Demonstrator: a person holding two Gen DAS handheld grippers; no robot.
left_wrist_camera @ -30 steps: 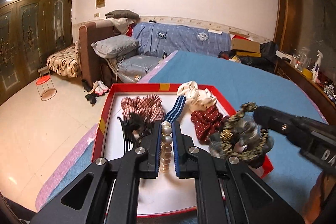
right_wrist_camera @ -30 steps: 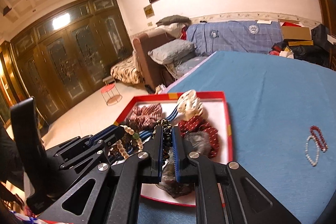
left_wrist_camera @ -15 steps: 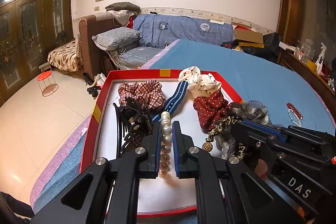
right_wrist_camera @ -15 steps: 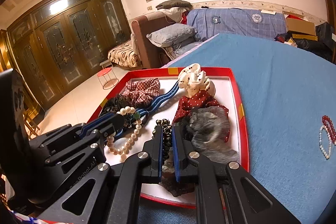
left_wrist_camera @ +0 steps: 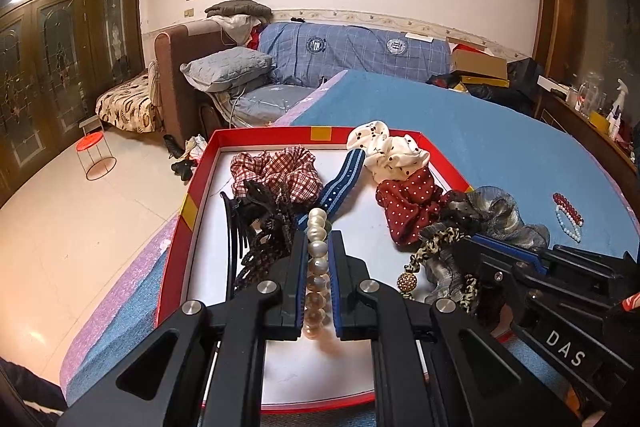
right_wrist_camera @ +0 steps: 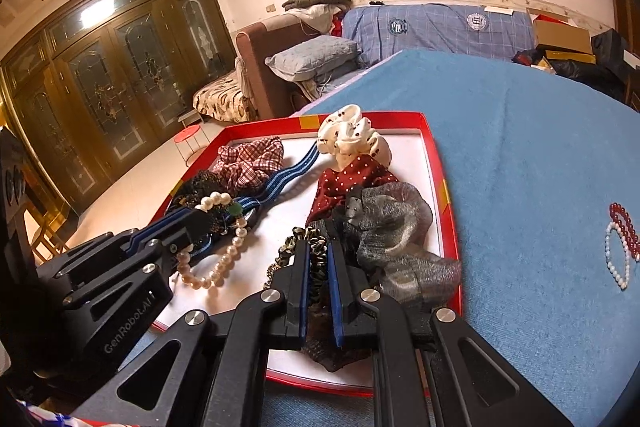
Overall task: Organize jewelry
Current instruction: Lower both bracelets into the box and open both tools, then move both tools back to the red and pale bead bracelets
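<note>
A red-rimmed tray (left_wrist_camera: 188,205) with a white floor sits on the blue table. My left gripper (left_wrist_camera: 318,239) is shut on a pearl bracelet (left_wrist_camera: 316,267) low over the tray's near part; its loop hangs below the fingers in the right wrist view (right_wrist_camera: 218,263). My right gripper (right_wrist_camera: 318,245) is shut on a leopard-print hair tie (right_wrist_camera: 316,259), which shows with a gold bead in the left wrist view (left_wrist_camera: 430,247), beside a grey scrunchie (right_wrist_camera: 394,227).
The tray also holds a plaid scrunchie (left_wrist_camera: 276,173), a blue striped band (left_wrist_camera: 340,185), a cream scrunchie (left_wrist_camera: 390,151), a red dotted scrunchie (left_wrist_camera: 408,207) and a black claw clip (left_wrist_camera: 256,227). Red and white bead bracelets (right_wrist_camera: 620,241) lie on the blue cloth right of the tray (right_wrist_camera: 444,183).
Both grippers have come down closer to the tray. The right gripper has lowered the leopard hair tie from above the tray's right edge to beside the grey scrunchie.
</note>
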